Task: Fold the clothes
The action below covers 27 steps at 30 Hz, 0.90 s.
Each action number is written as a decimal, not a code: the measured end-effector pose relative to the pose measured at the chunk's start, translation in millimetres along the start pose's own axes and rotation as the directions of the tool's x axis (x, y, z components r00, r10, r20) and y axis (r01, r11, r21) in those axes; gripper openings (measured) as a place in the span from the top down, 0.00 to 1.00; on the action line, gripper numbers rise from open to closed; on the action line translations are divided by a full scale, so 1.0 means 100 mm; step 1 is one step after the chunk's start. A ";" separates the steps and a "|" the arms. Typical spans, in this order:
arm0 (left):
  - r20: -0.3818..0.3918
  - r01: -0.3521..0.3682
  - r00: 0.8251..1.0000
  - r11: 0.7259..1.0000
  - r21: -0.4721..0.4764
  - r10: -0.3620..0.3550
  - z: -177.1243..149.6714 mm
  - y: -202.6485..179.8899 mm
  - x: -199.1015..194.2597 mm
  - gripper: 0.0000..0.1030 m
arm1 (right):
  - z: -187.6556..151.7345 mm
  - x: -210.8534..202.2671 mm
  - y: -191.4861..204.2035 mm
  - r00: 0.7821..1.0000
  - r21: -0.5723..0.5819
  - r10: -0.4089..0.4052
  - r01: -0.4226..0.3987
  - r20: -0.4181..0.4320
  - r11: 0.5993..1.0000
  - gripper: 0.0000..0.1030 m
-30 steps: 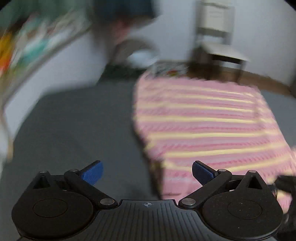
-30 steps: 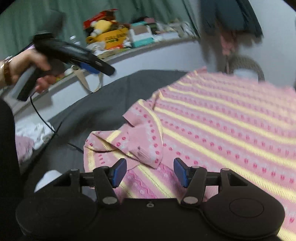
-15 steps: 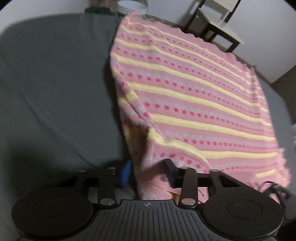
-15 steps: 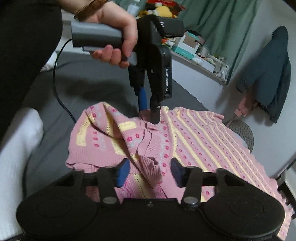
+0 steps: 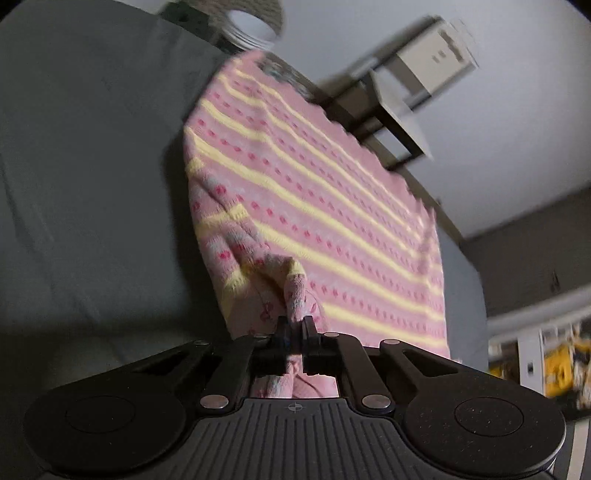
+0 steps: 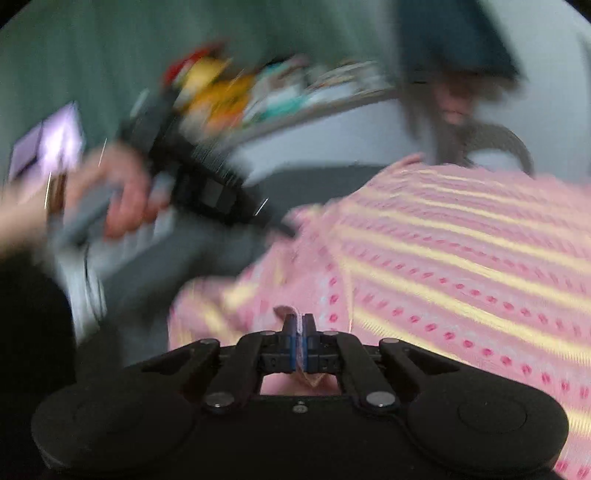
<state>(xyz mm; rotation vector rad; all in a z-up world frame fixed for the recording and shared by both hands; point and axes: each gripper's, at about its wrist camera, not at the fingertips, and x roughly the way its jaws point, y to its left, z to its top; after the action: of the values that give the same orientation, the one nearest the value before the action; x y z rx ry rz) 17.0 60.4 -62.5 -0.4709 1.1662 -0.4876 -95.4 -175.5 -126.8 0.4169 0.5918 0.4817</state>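
Observation:
A pink knit sweater (image 5: 332, 221) with yellow stripes and red dots lies spread on a dark grey sheet (image 5: 81, 184). My left gripper (image 5: 294, 326) is shut on a bunched fold of the sweater's near edge, which is pulled up off the sheet. In the right wrist view, the sweater (image 6: 461, 266) fills the right side, and my right gripper (image 6: 300, 325) is shut on a thin fold of it. The left gripper (image 6: 207, 184) shows there too, blurred, held in a hand (image 6: 122, 199) and reaching to the sweater's far edge.
A chair (image 5: 406, 110) stands past the bed's far end by the wall, and a round basket (image 5: 251, 26) sits beyond the sheet. A cluttered shelf (image 6: 277, 92) runs along the green curtain. A dark jacket (image 6: 454, 44) hangs on the wall.
Both grippers have closed on the sweater's edge: half a second ago their jaws stood apart around it. The held fabric now rises off the sheet, and both views blur with motion.

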 end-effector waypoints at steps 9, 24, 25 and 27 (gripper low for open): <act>0.098 -0.265 0.961 0.962 0.064 0.258 0.05 0.04 -0.04 0.88 | -0.08 -0.04 -0.73 0.987 0.397 -0.161 0.152 -0.012 0.905 0.92; 0.433 -0.400 0.872 -0.177 0.899 0.228 -1.00 -0.93 0.35 0.26 | -0.08 -0.03 -0.02 0.952 -0.171 -0.298 0.283 -0.068 0.944 0.54; 0.374 -0.328 0.895 -0.209 0.921 0.243 -0.98 -0.94 0.38 0.26 | -0.08 -0.01 -0.01 0.956 -0.174 -0.281 0.264 -0.081 0.949 0.54; 0.309 -0.227 0.907 -0.288 0.930 0.285 -0.91 -0.94 0.45 0.26 | -0.08 0.00 -0.01 0.964 -0.171 -0.239 0.218 -0.115 0.961 0.54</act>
<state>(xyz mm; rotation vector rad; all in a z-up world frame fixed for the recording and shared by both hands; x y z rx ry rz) -65.6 -50.2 -70.4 1.3372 0.4703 -0.8750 -100.0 -174.1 -133.7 0.1633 0.7185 0.3326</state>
